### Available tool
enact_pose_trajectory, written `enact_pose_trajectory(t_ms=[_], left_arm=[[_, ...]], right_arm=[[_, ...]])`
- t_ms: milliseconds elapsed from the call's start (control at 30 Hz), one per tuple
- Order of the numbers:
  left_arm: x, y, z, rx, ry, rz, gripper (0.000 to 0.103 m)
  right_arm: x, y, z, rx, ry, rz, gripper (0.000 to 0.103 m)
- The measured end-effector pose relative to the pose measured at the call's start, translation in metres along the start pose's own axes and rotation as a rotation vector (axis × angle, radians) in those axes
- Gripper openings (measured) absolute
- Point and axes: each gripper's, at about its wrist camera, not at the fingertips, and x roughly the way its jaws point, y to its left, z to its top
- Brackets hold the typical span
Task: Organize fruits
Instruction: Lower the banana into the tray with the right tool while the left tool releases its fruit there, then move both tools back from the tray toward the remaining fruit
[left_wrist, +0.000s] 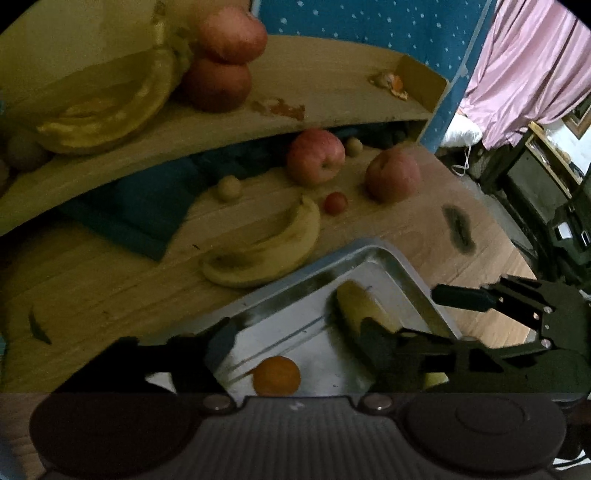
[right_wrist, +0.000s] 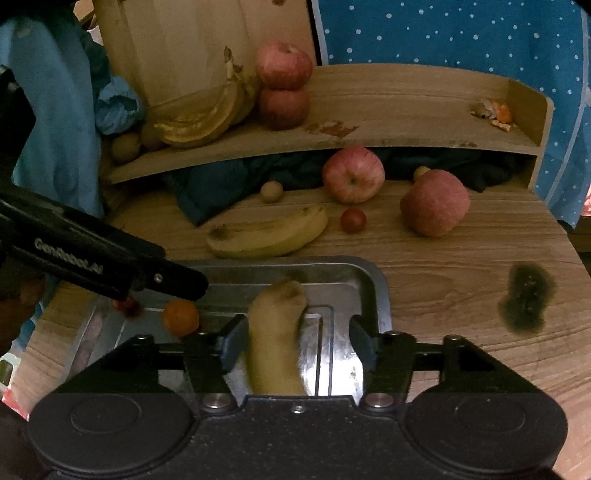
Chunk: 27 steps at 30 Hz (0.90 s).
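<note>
Metal tray (right_wrist: 369, 275): one banana (right_wrist: 275, 339) between the right gripper's (right_wrist: 299, 341) released fingers, one orange (right_wrist: 181, 317); left gripper (left_wrist: 295, 345) spread, empty; tabletop banana (right_wrist: 266, 232), two apples, tomato remain.

tray banana (right_wrist: 275, 339) near end hidden
</note>
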Motion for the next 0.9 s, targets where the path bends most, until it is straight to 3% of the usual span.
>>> enact_pose_trajectory(t_ms=[167, 333, 700, 900], left_arm=[[-0.012, 0.016, -0.003, -0.037, -0.031, 0.034, 0.096], [-0.027, 0.038, -0.007, -0.101, -0.068, 0.084, 0.101], [-0.055, 0.093, -0.011, -0.210, -0.168, 0.223, 0.103], [-0.064, 0.107, -0.012, -0.241, -0.205, 0.249, 0.103]], right_arm=[[-0.010, 0.008, 0.001, -0.003, -0.024, -0.007, 0.080], [-0.024, 0.015, 0.008, -0.013, -0.069, -0.035, 0.099], [-0.040, 0.025, 0.036, -0.046, -0.167, -0.137, 0.102], [-0.041, 0.032, 0.048, -0.065, -0.199, -0.181, 0.102]])
